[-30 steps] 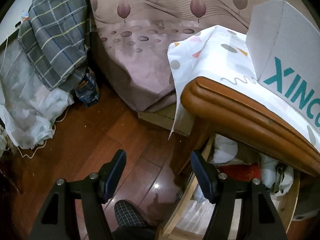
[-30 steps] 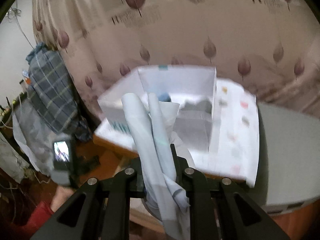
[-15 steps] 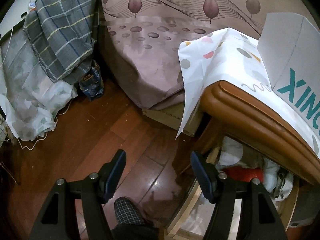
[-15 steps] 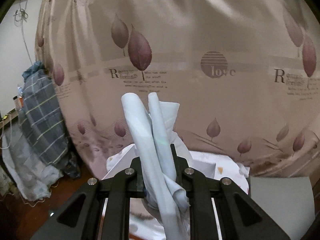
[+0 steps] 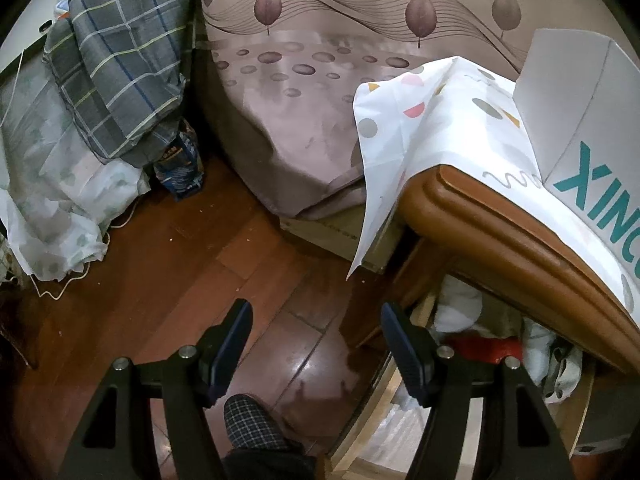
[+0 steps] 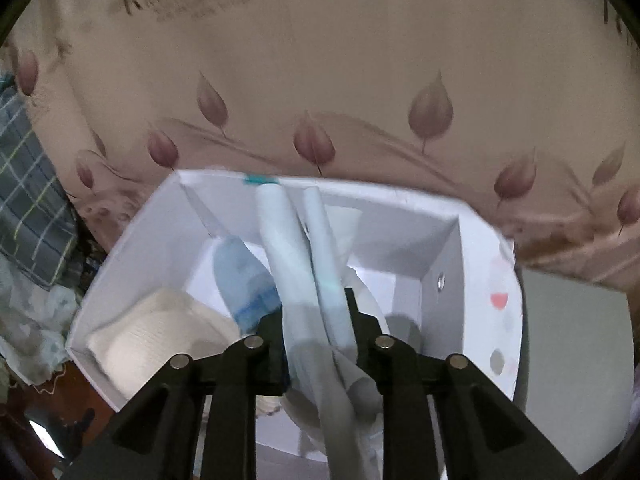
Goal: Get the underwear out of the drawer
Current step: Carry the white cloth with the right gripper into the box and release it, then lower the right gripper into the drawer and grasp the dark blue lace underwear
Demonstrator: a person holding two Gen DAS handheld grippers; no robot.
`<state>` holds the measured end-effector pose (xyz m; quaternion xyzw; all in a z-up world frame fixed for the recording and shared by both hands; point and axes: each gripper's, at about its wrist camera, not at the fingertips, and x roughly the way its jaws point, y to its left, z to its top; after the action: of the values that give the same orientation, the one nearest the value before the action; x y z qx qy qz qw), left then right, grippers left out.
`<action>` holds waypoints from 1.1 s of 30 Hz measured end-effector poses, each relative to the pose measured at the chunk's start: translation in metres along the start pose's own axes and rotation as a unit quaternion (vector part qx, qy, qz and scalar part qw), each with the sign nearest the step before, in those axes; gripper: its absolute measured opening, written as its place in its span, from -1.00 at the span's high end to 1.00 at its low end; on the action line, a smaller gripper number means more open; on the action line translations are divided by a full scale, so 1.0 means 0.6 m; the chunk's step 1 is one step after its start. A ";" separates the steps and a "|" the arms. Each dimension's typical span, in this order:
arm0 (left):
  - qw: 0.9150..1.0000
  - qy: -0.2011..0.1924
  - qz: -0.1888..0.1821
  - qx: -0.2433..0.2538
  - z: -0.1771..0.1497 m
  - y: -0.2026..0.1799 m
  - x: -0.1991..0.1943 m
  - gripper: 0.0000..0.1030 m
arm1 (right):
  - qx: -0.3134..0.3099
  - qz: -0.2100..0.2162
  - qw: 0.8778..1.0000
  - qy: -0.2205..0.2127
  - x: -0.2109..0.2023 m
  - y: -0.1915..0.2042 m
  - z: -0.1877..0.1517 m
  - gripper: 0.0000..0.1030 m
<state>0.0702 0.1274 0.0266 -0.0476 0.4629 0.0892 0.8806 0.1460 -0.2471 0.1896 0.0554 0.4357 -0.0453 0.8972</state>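
A pale blue rolled pair of underwear (image 6: 280, 232) sticks up between the fingers of my right gripper (image 6: 316, 300), whose jaws are opening while the pads still touch the cloth. It hangs over the open white box (image 6: 448, 264), which holds a folded cream cloth (image 6: 160, 332) and a blue-and-white garment (image 6: 244, 280). My left gripper (image 5: 316, 312) is open and holds nothing, above the wooden floor beside the open drawer (image 5: 384, 376). A red garment (image 5: 480, 350) and white clothes lie in the drawer. The white box (image 5: 580, 120) stands on the cabinet top.
A spotted white cloth (image 5: 400, 120) covers the wooden cabinet top (image 5: 500, 232). The bed with a leaf-patterned cover (image 5: 304, 92) stands behind. Plaid bedding (image 5: 116, 52) and a blue bag (image 5: 180, 164) lie at the left. A person's checked slipper (image 5: 252, 420) is below my left gripper.
My right gripper has swung down from facing the bed cover to over the white box, still carrying the underwear. The left gripper has hardly moved.
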 end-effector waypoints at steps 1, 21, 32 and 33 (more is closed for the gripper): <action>1.000 0.001 -0.001 0.000 0.000 0.000 0.001 -0.33 | 0.000 0.001 1.000 0.007 0.007 -0.003 -0.006 0.37; 0.999 0.026 0.007 -0.034 0.006 0.012 0.022 -0.33 | -0.163 0.069 0.984 -0.033 -0.179 0.072 -0.213 -0.15; 0.997 0.038 0.010 -0.065 0.007 0.034 0.025 -0.33 | -0.256 0.080 0.956 0.118 -0.011 0.126 -0.403 -0.16; 0.997 0.039 0.012 -0.068 0.007 0.036 0.025 -0.33 | -0.264 0.084 0.952 0.132 0.010 0.132 -0.415 -0.16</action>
<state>0.0778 0.1510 0.0165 -0.1050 0.4901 0.1285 0.8557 -0.0337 -0.1340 0.0367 -0.1421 0.5404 0.1544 0.8148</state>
